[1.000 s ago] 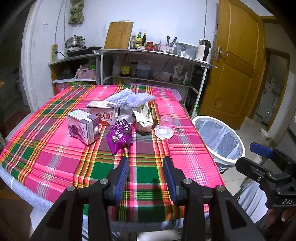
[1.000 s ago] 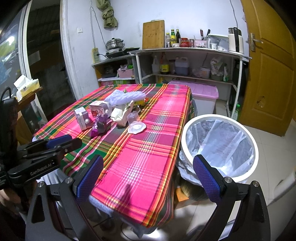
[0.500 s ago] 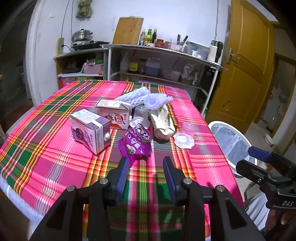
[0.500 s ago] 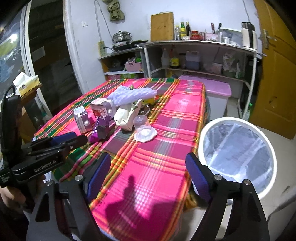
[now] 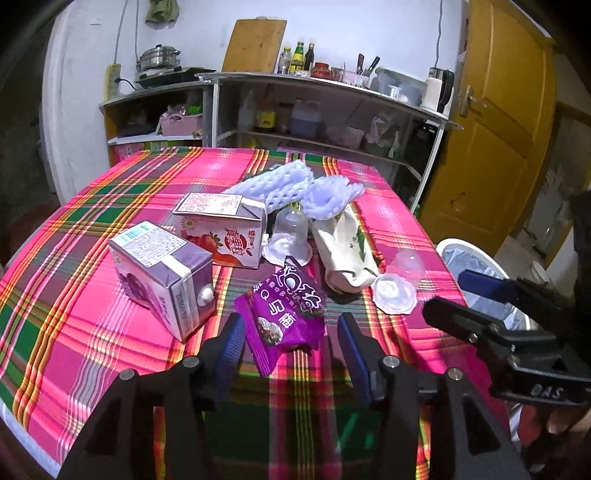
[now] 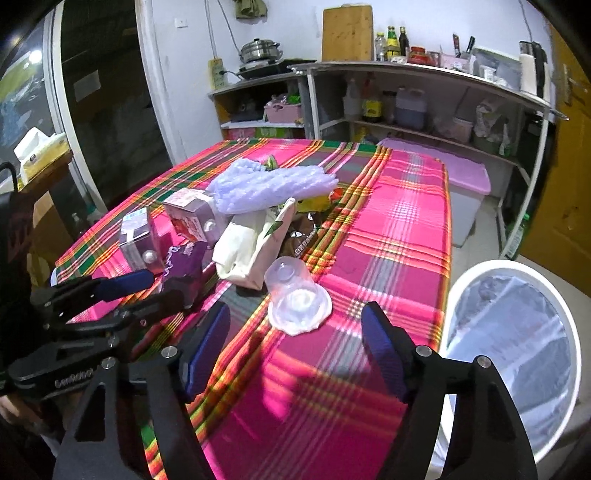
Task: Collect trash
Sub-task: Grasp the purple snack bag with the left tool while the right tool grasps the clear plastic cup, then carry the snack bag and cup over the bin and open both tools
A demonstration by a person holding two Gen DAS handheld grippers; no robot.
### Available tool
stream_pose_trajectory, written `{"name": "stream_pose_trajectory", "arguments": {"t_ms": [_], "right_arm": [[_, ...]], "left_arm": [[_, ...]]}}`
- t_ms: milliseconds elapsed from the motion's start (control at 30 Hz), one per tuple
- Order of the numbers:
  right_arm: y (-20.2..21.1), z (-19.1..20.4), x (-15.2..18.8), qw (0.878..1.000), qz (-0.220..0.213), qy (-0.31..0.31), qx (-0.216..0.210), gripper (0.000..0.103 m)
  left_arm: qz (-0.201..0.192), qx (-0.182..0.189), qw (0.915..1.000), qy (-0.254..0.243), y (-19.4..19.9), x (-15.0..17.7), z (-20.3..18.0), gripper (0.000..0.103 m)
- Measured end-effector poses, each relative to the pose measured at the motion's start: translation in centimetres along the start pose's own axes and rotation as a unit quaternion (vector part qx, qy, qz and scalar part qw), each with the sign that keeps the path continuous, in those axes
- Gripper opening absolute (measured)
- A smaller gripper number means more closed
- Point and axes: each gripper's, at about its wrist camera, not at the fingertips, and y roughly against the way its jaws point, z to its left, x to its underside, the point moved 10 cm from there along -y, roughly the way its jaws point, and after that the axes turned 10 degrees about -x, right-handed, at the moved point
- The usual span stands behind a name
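Table (image 5: 92,325) under a pink-and-green plaid cloth
Two drink cartons (image 5: 162,273), purple snack wrapper (image 5: 284,310), clear plastic cups (image 6: 295,295), white foam netting (image 6: 269,184), cream paper bag (image 5: 347,247).

This is a lived-in home kitchen. A grey metal shelving unit (image 6: 424,74) along the white wall carries sauce bottles (image 6: 393,40), a red-lidded jar (image 6: 417,53), knives in a holder and large jugs of oil on the lower shelf. A wooden chopping board (image 6: 346,33) leans against the wall, and a lidded steel pot (image 6: 258,50) sits on a small cooker. A counter covered with a pink, green and yellow plaid cloth (image 6: 406,221) fills the middle of the room, next to a round white bin lined with a clear bag (image 6: 513,332) and a yellow-brown wooden door (image 5: 498,147).
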Motion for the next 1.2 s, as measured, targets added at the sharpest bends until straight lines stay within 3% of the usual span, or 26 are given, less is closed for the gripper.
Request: {"name": "stream_pose_trajectory", "arguments": {"t_ms": [267, 333, 433, 500, 700, 1200], "right_arm": [[-2.2, 0.1, -1.1, 1.000, 0.019, 0.005, -0.017, 0.055], [-2.7, 0.1, -1.1, 0.999, 0.026, 0.003, -0.022, 0.039], [-3.1, -0.1, -1.0, 0.999, 0.031, -0.004, -0.028, 0.034], [-3.1, -0.3, -1.1, 0.999, 0.028, -0.008, -0.029, 0.034], [-2.1, -0.1, -0.8, 0.999, 0.021, -0.011, -0.026, 0.034], [3.2, 0.3, 0.2, 1.000, -0.013, -0.010, -0.006, 0.034]], "left_arm": [[0.013, -0.002, 0.9999, -0.006, -1.7, -0.2, -0.1, 0.052], [0.014, -0.002, 0.9999, -0.007, -1.9, -0.3, -0.1, 0.052], [0.019, 0.000, 0.9998, -0.003, -2.4, -0.5, -0.1, 0.052], [0.021, 0.001, 0.9998, -0.001, -2.6, -0.6, -0.1, 0.043], [0.015, -0.002, 0.9999, -0.006, -2.4, -0.7, -0.2, 0.035], [-0.017, 0.003, 0.9998, -0.003, 2.3, -0.7, -1.1, 0.031]]}}
